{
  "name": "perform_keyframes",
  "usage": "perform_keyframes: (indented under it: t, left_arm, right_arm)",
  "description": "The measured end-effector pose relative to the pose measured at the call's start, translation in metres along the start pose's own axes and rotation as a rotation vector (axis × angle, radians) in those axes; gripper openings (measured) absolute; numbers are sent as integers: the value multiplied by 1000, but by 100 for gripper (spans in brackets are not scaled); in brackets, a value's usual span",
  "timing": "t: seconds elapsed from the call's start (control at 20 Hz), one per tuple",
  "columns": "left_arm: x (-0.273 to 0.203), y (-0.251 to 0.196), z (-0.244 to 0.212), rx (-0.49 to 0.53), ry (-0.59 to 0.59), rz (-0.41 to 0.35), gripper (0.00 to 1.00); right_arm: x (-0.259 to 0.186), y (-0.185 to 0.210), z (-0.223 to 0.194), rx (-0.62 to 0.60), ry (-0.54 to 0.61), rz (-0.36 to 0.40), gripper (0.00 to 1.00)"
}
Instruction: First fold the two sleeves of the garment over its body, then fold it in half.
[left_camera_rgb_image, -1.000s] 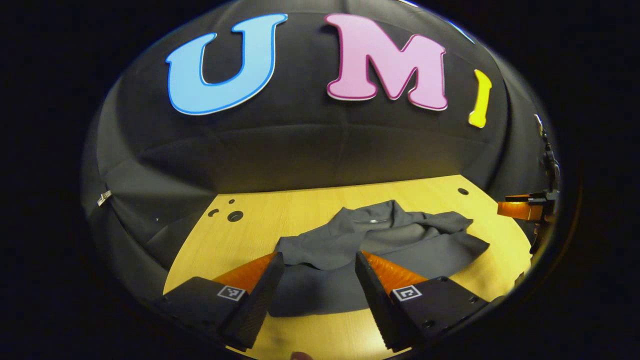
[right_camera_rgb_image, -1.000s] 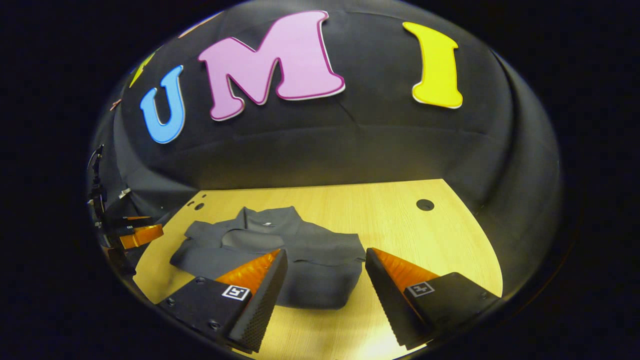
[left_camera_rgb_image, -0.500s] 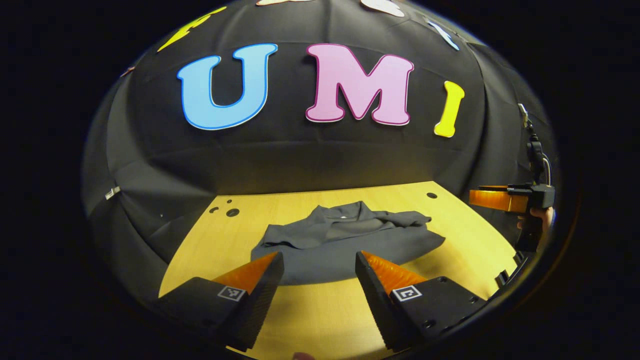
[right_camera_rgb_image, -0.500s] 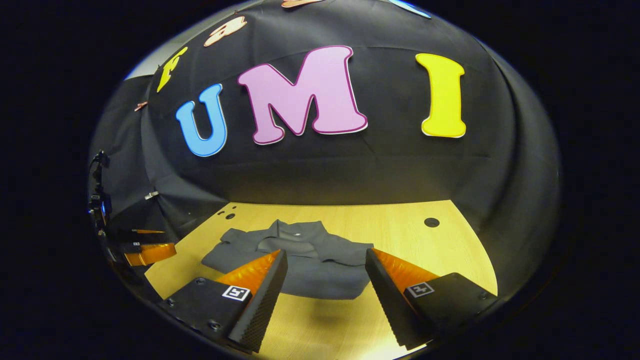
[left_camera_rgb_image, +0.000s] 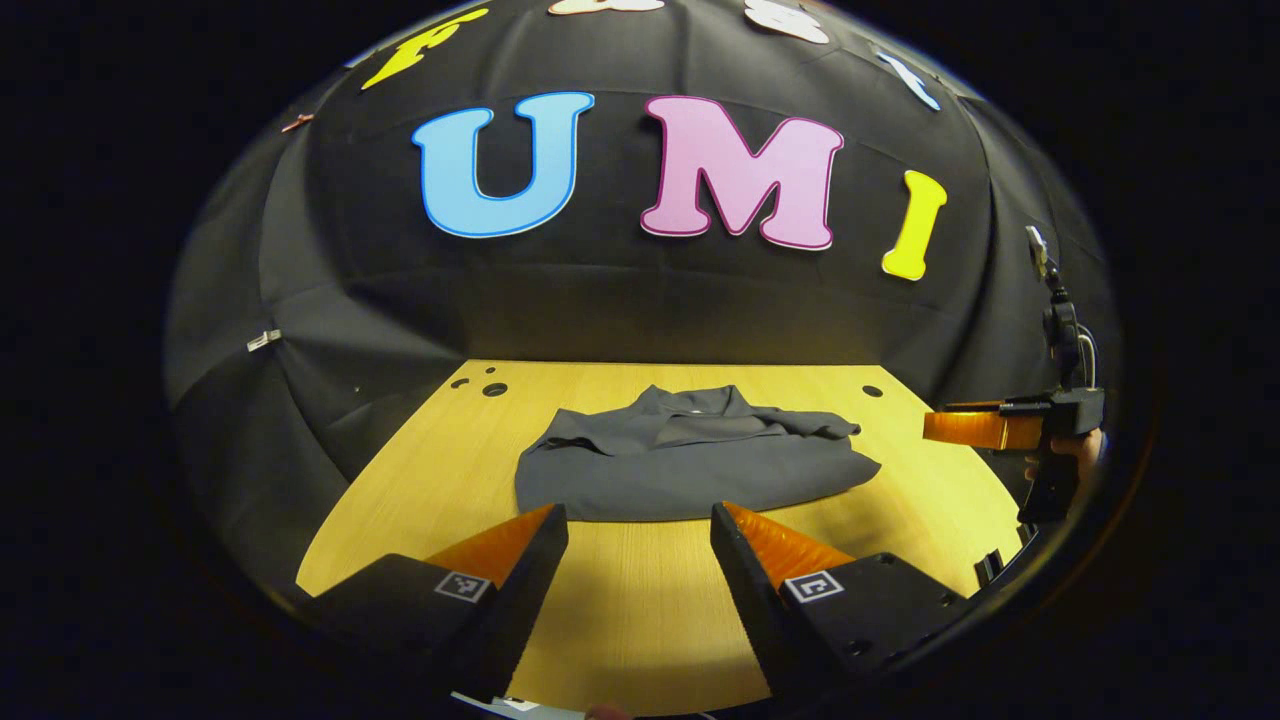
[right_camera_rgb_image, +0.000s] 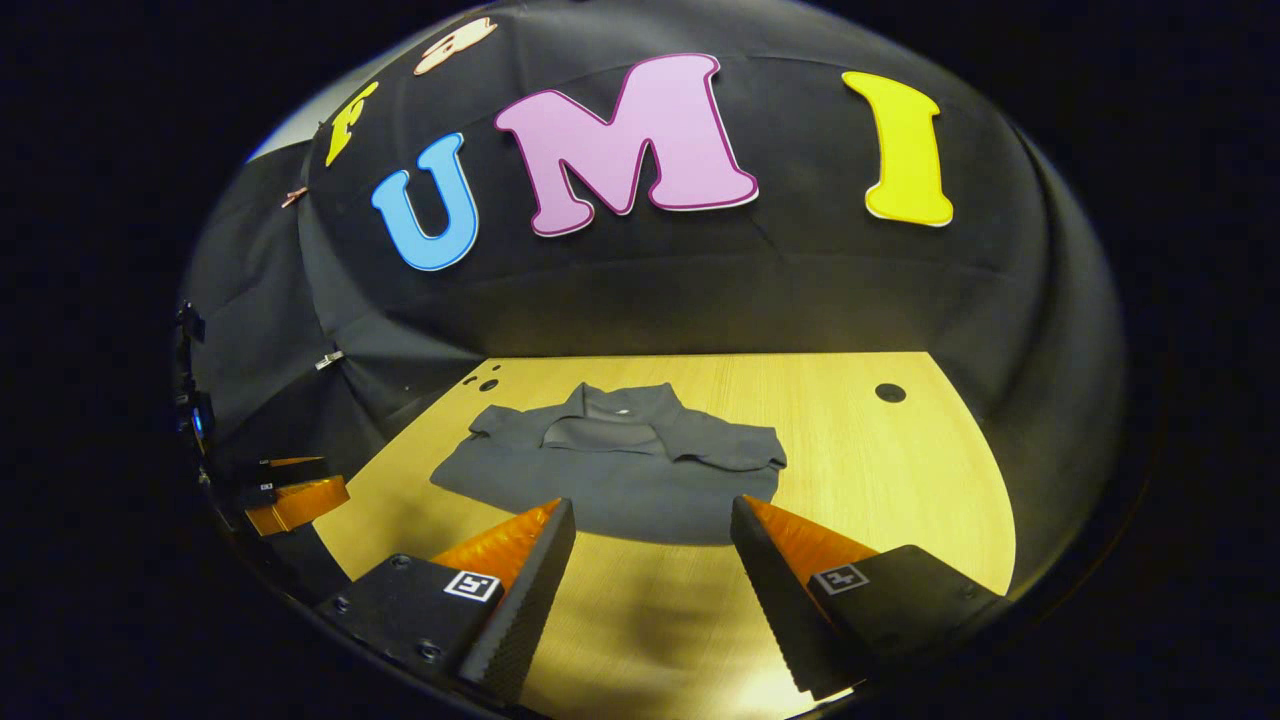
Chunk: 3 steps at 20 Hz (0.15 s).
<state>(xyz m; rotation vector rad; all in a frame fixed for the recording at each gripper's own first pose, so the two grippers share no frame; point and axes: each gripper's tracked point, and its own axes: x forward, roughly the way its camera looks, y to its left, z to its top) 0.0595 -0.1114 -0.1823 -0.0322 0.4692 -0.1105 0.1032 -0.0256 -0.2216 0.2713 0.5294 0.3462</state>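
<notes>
Matt grey cloth garment (left_camera_rgb_image: 690, 465) on a smooth, pale wood-grain table (left_camera_rgb_image: 640, 620).

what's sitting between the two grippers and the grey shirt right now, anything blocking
Nothing visible. Only bare wooden table lies between the open left gripper and the garment; the same holds for the open right gripper.

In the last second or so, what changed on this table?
Both grippers drew back from the folded grey garment: the left gripper and right gripper hung over it a second ago and now hang over bare wooden table in front of it. Both are open and empty, as before. The garment kept its shape and place.
</notes>
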Motion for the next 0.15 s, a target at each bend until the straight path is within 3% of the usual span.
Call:
perform_keyframes:
  t: [0.15]
  left_arm:
    - [-5, 6, -4, -23, 0, -1, 91]
  right_arm:
    - [-5, 7, -4, -13, 1, -5, 97]
